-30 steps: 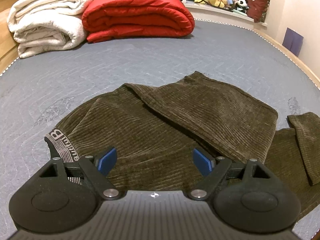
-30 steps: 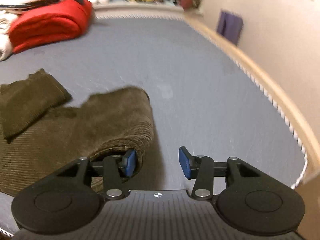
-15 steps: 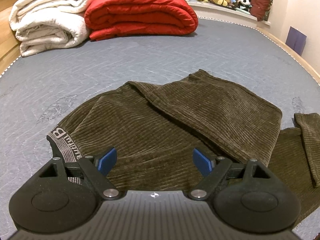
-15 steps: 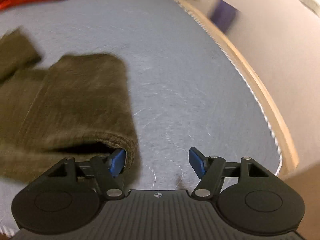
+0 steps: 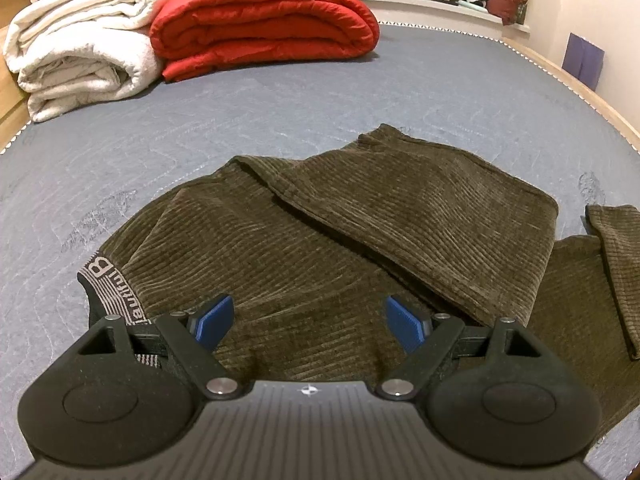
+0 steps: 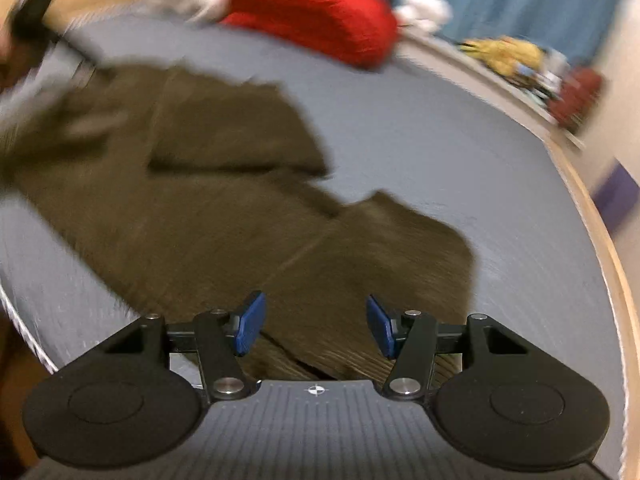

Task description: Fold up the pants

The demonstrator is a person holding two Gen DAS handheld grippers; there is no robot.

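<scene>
On the grey mattress (image 5: 320, 92), in the left wrist view, the brown corduroy pants (image 5: 360, 240) are spread directly beneath and ahead of the left gripper (image 5: 308, 322), whose jaws are held wide apart with nothing pinched. The lettered waistband (image 5: 108, 284) is seen just beside its left finger. A red quilt (image 5: 264, 20) is stacked far behind the pants. In the blurred right wrist view, the pants (image 6: 224, 208) are found under the right gripper (image 6: 316, 326); its jaws, just narrowed, are apart and nothing is clamped.
</scene>
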